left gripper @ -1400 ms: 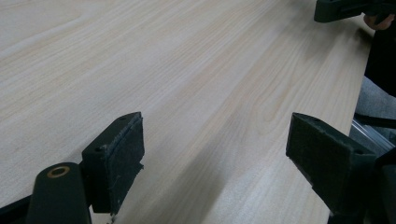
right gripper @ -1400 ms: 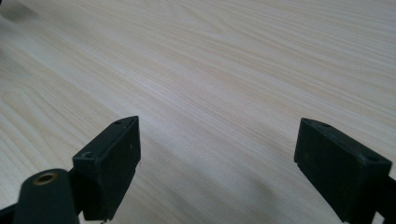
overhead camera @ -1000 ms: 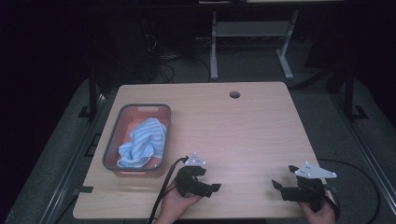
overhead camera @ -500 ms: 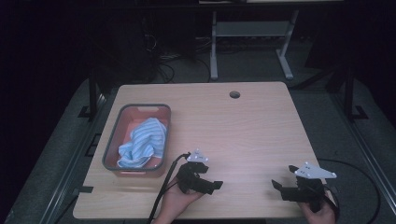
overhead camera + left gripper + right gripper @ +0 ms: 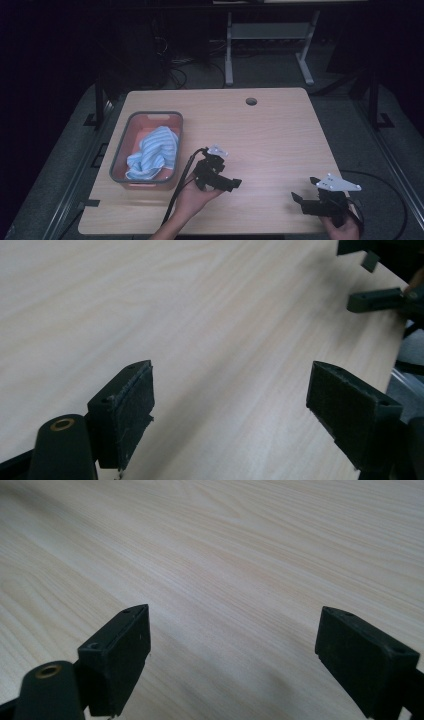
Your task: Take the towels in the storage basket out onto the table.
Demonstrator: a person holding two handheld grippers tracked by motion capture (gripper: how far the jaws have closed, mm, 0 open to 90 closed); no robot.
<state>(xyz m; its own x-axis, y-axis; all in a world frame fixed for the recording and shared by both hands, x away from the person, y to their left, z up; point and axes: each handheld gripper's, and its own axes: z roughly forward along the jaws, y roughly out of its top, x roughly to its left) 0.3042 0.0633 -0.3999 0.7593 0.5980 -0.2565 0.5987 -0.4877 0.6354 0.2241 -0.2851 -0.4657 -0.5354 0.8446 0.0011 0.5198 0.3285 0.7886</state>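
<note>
Both jaws spread, empty: left gripper [image 5: 234, 183] beside the tray [image 5: 119, 159] with the striped cloth [image 5: 153, 152], right gripper [image 5: 299, 199] idle. We judge reach-for-cloth comes next.

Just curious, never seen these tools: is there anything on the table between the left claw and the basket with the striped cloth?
Nothing but bare wood, seen in the high view: the left claw and the basket have only its trailing black cable between them.

Bare wooden table [image 5: 280, 130] with a cable hole [image 5: 251, 101].
</note>
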